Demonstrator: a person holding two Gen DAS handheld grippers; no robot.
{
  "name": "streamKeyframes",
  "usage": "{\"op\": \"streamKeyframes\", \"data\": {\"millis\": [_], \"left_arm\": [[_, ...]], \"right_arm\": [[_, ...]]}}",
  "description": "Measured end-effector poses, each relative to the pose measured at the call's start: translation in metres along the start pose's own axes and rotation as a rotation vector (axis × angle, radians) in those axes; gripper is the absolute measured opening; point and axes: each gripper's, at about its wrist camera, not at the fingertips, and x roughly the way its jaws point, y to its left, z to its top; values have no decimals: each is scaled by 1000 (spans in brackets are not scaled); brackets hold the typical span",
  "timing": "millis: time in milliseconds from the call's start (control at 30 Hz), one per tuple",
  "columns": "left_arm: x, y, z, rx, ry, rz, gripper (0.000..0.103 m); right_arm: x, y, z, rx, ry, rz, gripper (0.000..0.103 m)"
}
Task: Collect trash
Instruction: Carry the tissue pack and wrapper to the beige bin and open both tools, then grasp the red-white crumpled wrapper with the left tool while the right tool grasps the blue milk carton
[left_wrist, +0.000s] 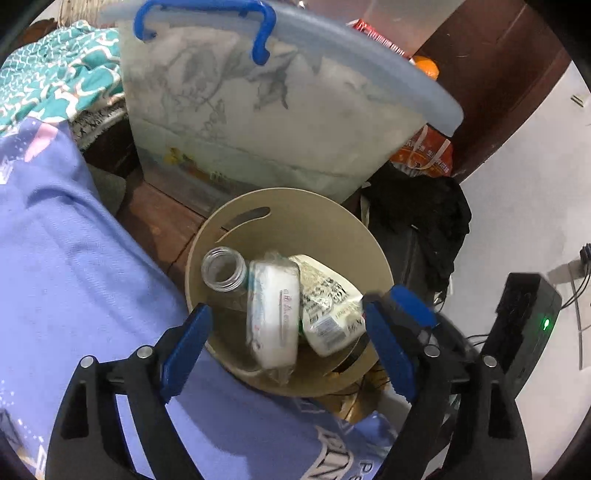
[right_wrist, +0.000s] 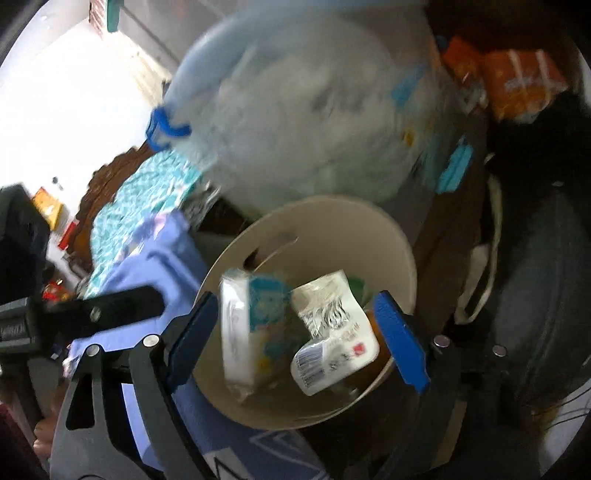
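While both grippers hover over the bin (left_wrist: 295, 206), neither has hold of anything. The left gripper (left_wrist: 288, 336) stands with its blue pads wide apart, one on each side of the bin's mouth, with nothing pressed between them. The right gripper (right_wrist: 299, 338) is just as wide, and its pads frame the bin from a slightly different angle; no pad touches the trash below. No earlier view shows where the trash came from, but jaws this wide right above a bin fit a release rather than a reach.

Inside the bin lies the collected trash. A clear bottle (left_wrist: 225, 271) rests on its side with its open neck toward the wall. Beside it a tissue pack (left_wrist: 275, 317) stands on end and leans against a white pouch (left_wrist: 332, 306), which is printed with dark text and a barcode. They lie loose and tilted against one another, as things settle when dropped rather than placed. The pack looks blurred in both views, so it may not yet be at rest.

Around the bin, a purple sheet (left_wrist: 74, 266) covers the bed at its left, so the bin stands within easy reach. Behind it a clear tub (left_wrist: 258, 122) with a blue handle sits on dark wood, and black cloth (left_wrist: 424, 214) and orange bags (left_wrist: 424, 155) lie to the right.
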Motion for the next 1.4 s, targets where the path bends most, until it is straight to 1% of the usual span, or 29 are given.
{"op": "streamKeyframes", "data": {"millis": [67, 133, 233, 300, 367, 400, 433, 467, 567, 633, 667, 700, 733, 767, 800, 833, 867, 900, 933, 1000, 1033, 1100, 1200, 1300, 1333, 1367, 1400], "left_arm": [[-18, 4, -10, -23, -18, -41, 81], [-38, 7, -25, -25, -35, -78, 81], [-72, 12, -55, 0, -70, -87, 81], [-96, 20, -79, 10, -89, -91, 81], [-121, 33, -102, 4, -108, -93, 81], [-136, 44, -115, -7, -123, -91, 81], [-147, 51, -124, -15, -135, -84, 81], [-162, 64, -135, -28, -154, -63, 81], [-206, 111, -161, -91, -215, 46, 81], [-236, 155, -174, -174, -256, 144, 81], [-247, 174, -179, -221, -268, 186, 83], [-259, 201, -185, -288, -283, 231, 84], [-267, 219, -189, -331, -293, 257, 85], [-276, 245, -194, -390, -304, 296, 85], [-280, 262, -198, -426, -305, 323, 85], [-282, 284, -202, -474, -301, 346, 85], [-283, 301, -205, -512, -294, 344, 85], [-281, 317, -208, -540, -287, 317, 85], [-278, 326, -208, -549, -281, 292, 85], [-270, 339, -210, -549, -269, 273, 85], [-268, 343, -210, -549, -263, 265, 86], [-254, 351, -210, -550, -242, 223, 86], [-238, 357, -208, -543, -224, 194, 86], [-225, 362, -210, -550, -207, 180, 85], [-221, 363, -209, -557, -201, 170, 82], [-219, 364, -210, -561, -197, 156, 71], [-216, 365, -210, -560, -195, 126, 64]], "right_arm": [[-12, -1, 0, 48, -41, 21, 83], [-21, 0, 1, 75, -63, 48, 82], [-33, 17, -2, 64, -81, 92, 79], [-33, 34, -4, 47, -62, 130, 76], [-29, 58, -11, 14, -17, 185, 72], [-26, 68, -14, -5, 3, 204, 72], [-21, 87, -20, -37, 35, 233, 71], [-17, 99, -25, -59, 54, 250, 71], [1, 157, -50, -165, 145, 327, 73], [11, 189, -64, -227, 190, 357, 73], [17, 209, -75, -272, 217, 372, 75], [23, 229, -84, -314, 240, 387, 78], [27, 244, -92, -349, 256, 400, 83], [33, 268, -103, -406, 272, 417, 86], [36, 283, -110, -451, 279, 426, 88], [41, 303, -118, -523, 283, 433, 91], [43, 317, -123, -578, 283, 434, 94], [48, 336, -130, -669, 283, 429, 95], [52, 350, -134, -732, 282, 423, 95], [66, 378, -145, -895, 280, 392, 96], [72, 383, -147, -941, 281, 381, 96], [88, 396, -152, -1034, 308, 377, 96], [103, 402, -157, -1073, 356, 387, 96], [107, 398, -165, -1089, 371, 401, 95], [107, 397, -167, -1085, 373, 405, 88], [108, 395, -170, -1073, 388, 416, 79], [109, 395, -173, -1065, 404, 423, 78]]}}
